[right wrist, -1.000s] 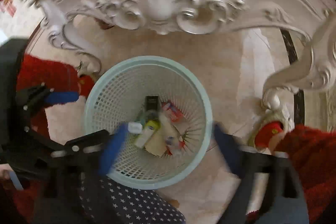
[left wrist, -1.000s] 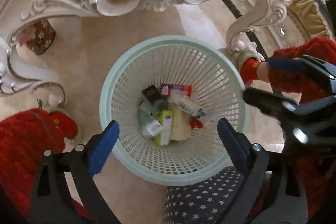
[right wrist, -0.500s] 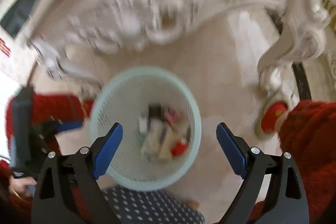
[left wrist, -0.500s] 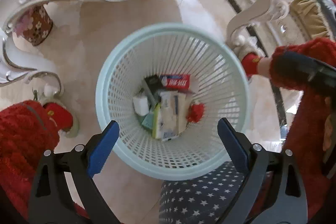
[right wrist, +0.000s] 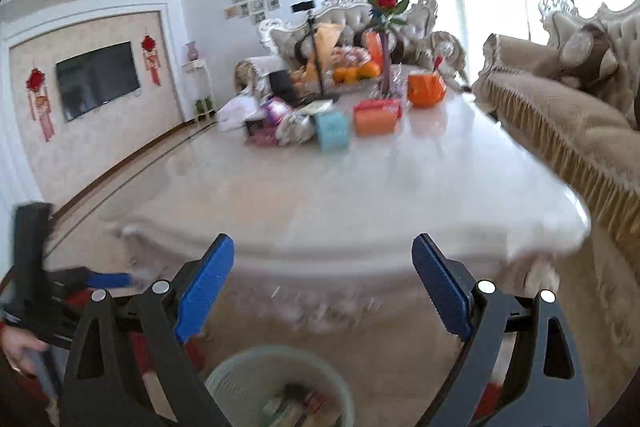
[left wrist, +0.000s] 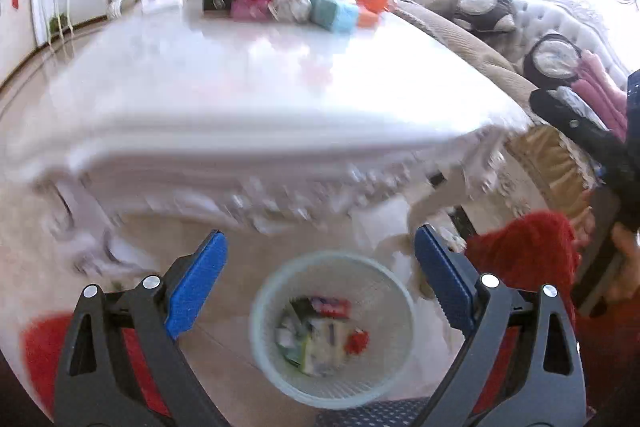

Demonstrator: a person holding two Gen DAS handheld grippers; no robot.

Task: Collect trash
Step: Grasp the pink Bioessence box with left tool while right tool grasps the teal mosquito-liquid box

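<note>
A pale green mesh waste basket (left wrist: 264,343) stands on the floor in front of the white table and holds several pieces of trash (left wrist: 320,339). It also shows at the bottom of the right wrist view (right wrist: 224,375). My left gripper (left wrist: 318,279) is open and empty, raised above the basket. My right gripper (right wrist: 322,281) is open and empty, level with the table's near edge. Crumpled wrappers and small boxes (right wrist: 296,127) lie at the table's far end.
The white marble table (right wrist: 340,187) has a carved front edge. At its far end stand a teal box (right wrist: 332,131), an orange box (right wrist: 376,119), an orange pot (right wrist: 426,89), fruit and a vase of roses (right wrist: 388,39). A beige sofa (right wrist: 568,131) runs along the right.
Both grippers have lifted and tilted up from looking straight down into the basket to facing the tabletop. The basket has dropped to the bottom of both views. Both stayed open.
</note>
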